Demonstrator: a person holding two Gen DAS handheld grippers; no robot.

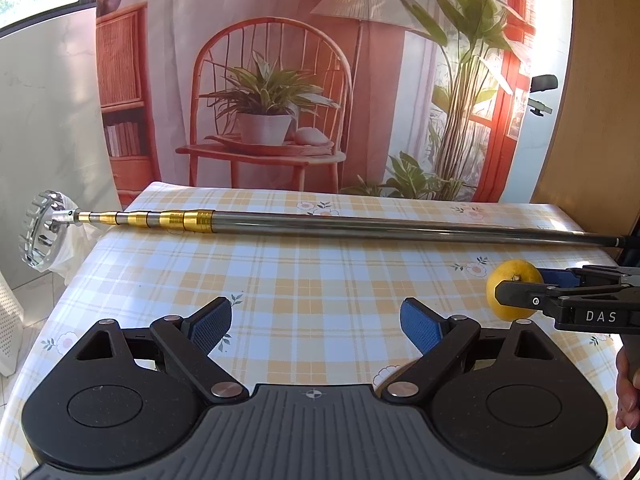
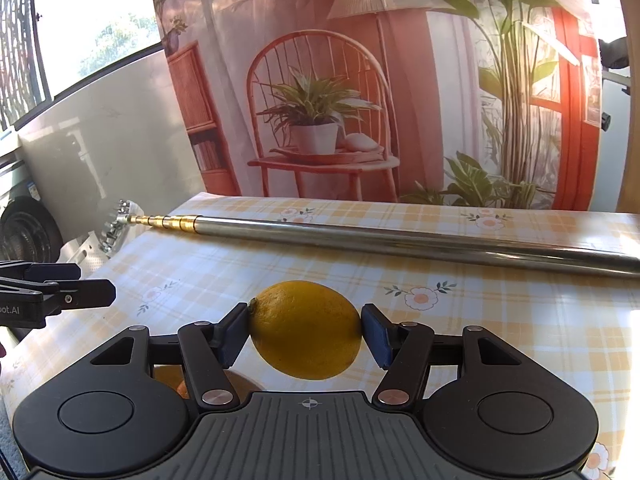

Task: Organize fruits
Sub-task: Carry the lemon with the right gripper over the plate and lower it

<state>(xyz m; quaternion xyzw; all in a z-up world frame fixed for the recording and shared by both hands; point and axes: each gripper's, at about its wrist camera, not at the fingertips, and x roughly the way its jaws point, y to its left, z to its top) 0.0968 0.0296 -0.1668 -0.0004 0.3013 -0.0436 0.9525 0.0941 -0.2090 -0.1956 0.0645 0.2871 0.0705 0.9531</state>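
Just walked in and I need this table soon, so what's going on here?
A person is sorting fruit with a handheld gripper in each hand. The right gripper is shut on a yellow lemon, held just above the checked tablecloth. The left gripper is open and holds nothing. A telescopic fruit-picker pole lies across the far side of the table, its toothed head past the left edge. More orange fruit shows partly beneath the right gripper.

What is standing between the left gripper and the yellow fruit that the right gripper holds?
Nothing visible. The left gripper is open over bare tablecloth; the lemon sits clamped in the right gripper, off to its right.
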